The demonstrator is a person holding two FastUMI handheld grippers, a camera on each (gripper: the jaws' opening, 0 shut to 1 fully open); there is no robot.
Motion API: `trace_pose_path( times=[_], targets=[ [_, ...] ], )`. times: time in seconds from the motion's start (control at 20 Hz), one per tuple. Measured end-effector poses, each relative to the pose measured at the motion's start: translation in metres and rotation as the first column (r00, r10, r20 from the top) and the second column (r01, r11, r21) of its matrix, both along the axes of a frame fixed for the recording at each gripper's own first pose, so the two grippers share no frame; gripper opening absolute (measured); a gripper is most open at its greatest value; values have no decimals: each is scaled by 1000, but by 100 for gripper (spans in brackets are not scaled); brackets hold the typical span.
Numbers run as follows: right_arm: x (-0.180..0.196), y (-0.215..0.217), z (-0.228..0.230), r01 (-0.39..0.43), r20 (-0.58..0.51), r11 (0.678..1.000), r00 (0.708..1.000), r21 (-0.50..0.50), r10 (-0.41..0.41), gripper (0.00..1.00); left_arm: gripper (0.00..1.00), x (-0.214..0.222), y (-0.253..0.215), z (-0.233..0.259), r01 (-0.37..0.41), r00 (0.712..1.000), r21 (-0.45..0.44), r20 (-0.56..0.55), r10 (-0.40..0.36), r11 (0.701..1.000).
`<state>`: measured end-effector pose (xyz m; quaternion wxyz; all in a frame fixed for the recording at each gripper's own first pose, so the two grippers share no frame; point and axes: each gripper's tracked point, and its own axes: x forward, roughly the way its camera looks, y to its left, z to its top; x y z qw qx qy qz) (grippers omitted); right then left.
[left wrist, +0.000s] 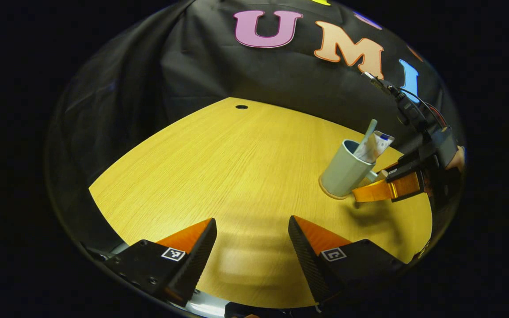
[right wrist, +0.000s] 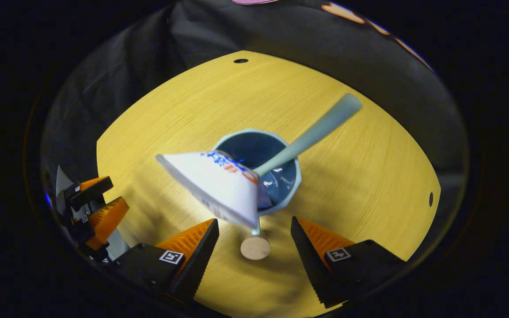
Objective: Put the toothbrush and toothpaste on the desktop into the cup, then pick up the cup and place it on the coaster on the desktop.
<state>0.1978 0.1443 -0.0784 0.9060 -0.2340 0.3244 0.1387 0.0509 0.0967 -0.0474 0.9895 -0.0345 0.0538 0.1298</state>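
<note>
Right tongs (right wrist: 254, 240) gape beside cup (right wrist: 292, 176) on coaster (right wrist: 255, 248)

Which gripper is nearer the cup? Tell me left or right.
Right. The right gripper is directly at the cup, jaws open beside it; the left gripper hangs apart, across the desktop, jaws open.

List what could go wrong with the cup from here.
1. The toothpaste leans out over the rim of the cup towards the open right gripper. Any move there could snag the tube and tip the cup.
2. That gripper's fingers sit close beside the cup's handle, so a sideways drift may knock it.
3. The toothbrush leans far out the opposite way, and a jolt could throw it out.
</note>
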Motion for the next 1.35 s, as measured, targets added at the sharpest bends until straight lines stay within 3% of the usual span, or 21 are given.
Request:
trace_pose_path(
  times=[0.2,0.35,0.5,0.7,0.8,0.95,1.0,1.1,1.35],
  targets=[
    [-33,-36,-6,73,12,996,997,60,-74,100,95,14,-25,4,88,996,28,-28,-87,996],
    [-59,-73,-4,175,47,977,982,122,-182,100,95,26,-43,9,139,989,38,-47,-137,990],
    [-80,-99,-9,281,56,923,951,262,-305,100,95,38,-62,9,196,978,15,-80,-194,980],
    [-99,-129,-5,369,97,818,887,441,-452,100,95,42,-76,7,250,960,45,-143,-241,967],
    [-104,-137,3,378,117,768,857,518,-501,96,95,42,-85,8,276,951,58,-161,-264,959],
    [-111,-153,20,369,155,710,817,599,-555,100,95,40,-94,12,301,942,60,-174,-287,952],
    [-112,-159,25,369,168,703,806,608,-568,96,95,39,-97,12,308,939,52,-178,-295,950],
    [-115,-164,33,366,183,693,792,621,-582,100,95,42,-102,12,318,935,47,-180,-305,947],
    [-118,-165,31,369,181,683,786,630,-591,100,95,42,-101,18,329,933,102,-191,-306,939]
  ],
)
